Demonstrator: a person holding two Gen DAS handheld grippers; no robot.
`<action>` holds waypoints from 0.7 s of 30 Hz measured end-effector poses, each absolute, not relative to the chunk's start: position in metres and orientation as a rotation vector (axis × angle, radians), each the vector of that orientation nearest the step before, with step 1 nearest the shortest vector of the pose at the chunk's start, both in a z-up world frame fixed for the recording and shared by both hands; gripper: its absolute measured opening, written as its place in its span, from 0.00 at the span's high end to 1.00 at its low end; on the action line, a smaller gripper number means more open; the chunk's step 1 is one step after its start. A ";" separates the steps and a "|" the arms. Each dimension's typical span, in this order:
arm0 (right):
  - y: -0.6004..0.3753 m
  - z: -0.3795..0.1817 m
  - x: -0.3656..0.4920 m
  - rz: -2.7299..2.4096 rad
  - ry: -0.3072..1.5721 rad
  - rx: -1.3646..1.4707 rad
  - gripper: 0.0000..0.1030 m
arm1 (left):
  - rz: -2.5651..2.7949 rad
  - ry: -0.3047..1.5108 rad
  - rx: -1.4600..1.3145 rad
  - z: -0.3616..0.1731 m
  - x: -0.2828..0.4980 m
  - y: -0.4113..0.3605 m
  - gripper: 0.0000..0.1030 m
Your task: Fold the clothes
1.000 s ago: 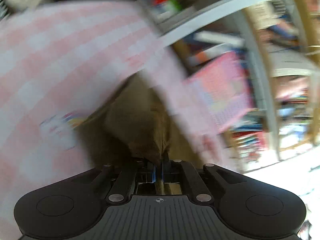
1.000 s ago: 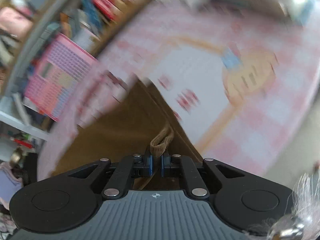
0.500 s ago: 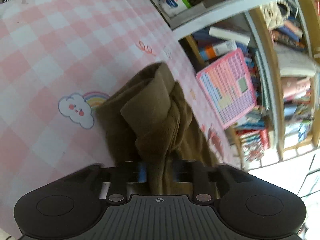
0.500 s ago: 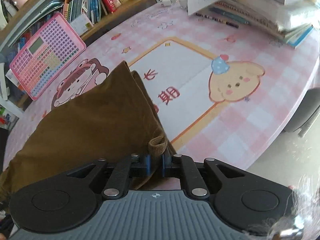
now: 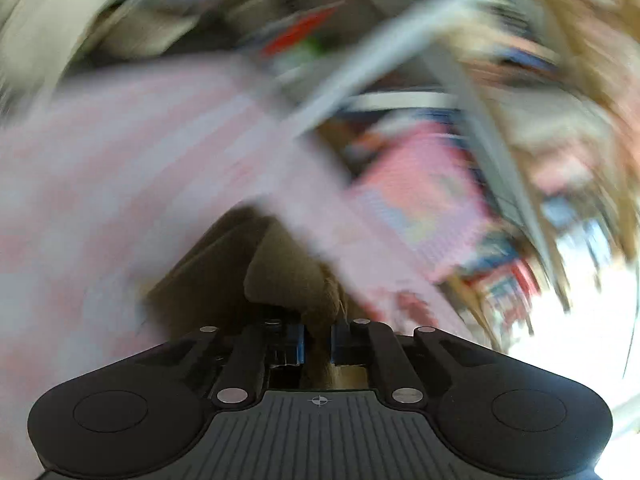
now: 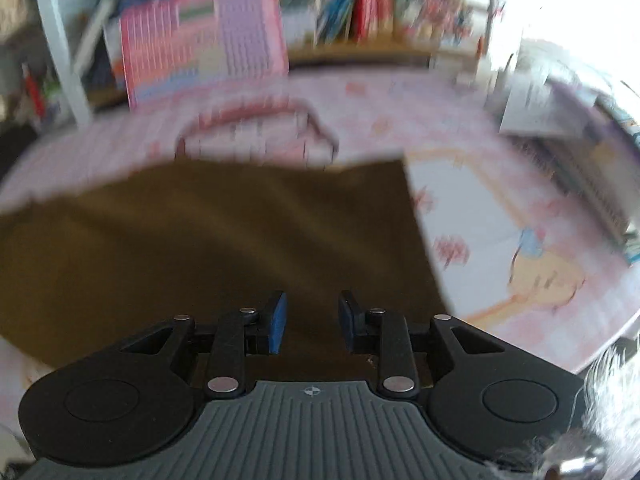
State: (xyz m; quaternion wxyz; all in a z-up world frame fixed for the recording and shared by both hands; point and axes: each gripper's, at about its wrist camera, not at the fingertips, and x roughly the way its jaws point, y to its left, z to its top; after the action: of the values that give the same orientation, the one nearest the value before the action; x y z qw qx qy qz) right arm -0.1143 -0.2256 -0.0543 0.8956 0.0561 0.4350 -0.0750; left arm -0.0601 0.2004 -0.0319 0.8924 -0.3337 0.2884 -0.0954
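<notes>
**Brown cloth: one end pinched on my left, the rest spread free under my right**

Brown fabric, soft and heavy-looking, is the garment (image 6: 224,240) I am folding. It lies on the pink checked tablecloth (image 6: 520,208), and from my right claw (image 6: 312,324) it spreads forward and away to the left as a broad flat panel. Its straight right-hand edge runs from just beside my right finger up and away, so the long axis lies across my view, left to right.

My right claw is released. Its blue pads (image 6: 278,322) stand apart over the cloth and nothing is pinched between them. They have just been opening, and the frame shows only the flat surface of the cloth below the gap.

My left claw (image 5: 318,344) is clenched on a bunched corner of the same garment (image 5: 280,276); the jaws have just been closing, and a wad of brown cloth sits between the pads and rises in front of them. That view is badly smeared, so I cannot tell which corner or hem it is.

As I judge it, my left hand holds the only gripped end, while my right is nearer the free right edge. A next pinch there would call for moving right and slightly forward, onto the edge rather than the middle.
</notes>
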 end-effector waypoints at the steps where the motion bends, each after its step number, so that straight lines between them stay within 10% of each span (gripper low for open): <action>1: -0.224 -0.060 -0.115 -0.153 0.913 0.107 0.76 | -0.212 0.583 -0.632 -0.025 -0.063 0.197 0.91; 12: -0.219 -0.065 -0.117 -0.138 0.918 0.053 0.76 | -0.050 0.793 -0.819 -0.091 -0.055 0.234 0.81; 17: -0.224 -0.061 -0.123 -0.179 0.895 0.121 0.75 | -0.042 0.745 -0.814 -0.079 -0.071 0.238 0.49; 21: -0.242 -0.050 -0.131 -0.284 0.822 0.174 0.71 | -0.010 0.761 -0.839 -0.083 -0.076 0.243 0.43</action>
State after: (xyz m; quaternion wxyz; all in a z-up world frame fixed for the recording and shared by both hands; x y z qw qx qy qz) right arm -0.1314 -0.2422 -0.0502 0.9033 0.0841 0.3978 -0.1372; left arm -0.0758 0.2429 -0.0825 0.8439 -0.3974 0.3605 -0.0048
